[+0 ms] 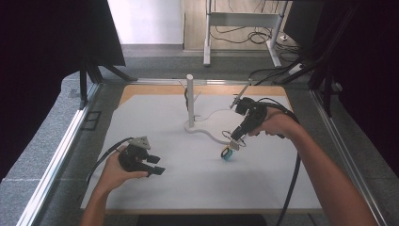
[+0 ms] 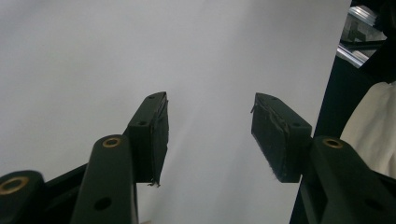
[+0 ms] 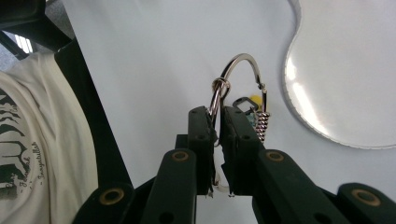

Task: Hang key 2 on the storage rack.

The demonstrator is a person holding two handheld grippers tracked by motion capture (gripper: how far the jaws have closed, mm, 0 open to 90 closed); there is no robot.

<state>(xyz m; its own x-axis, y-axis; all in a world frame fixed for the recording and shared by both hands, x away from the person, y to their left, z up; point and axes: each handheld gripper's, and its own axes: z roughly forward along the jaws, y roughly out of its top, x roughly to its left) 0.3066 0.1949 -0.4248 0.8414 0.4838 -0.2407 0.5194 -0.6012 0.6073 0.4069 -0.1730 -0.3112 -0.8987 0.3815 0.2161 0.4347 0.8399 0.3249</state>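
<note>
High view, right gripper (image 1: 234, 140): we see it right of centre, pointing down-left, clenched on a metal key ring (image 1: 232, 139).
High view, charm: a small blue charm (image 1: 227, 154) hangs under the ring, just above or on the white mat (image 1: 188, 188); we can't tell which.
High view, left gripper (image 1: 158, 165): lower left, jaws apart, nothing btwn them, low over the mat.
High view, stand: white post stand (image 1: 190, 100) upper centre, well apart from both grippers.
Left gripper view: we note pads (image 2: 156, 140) spread wide, released, bare mat behind.
Right gripper view: jaws pinched on the ring (image 3: 233, 88), loop rising above the tips at centre; stand's base plate (image 3: 345, 70) upper right.
</note>
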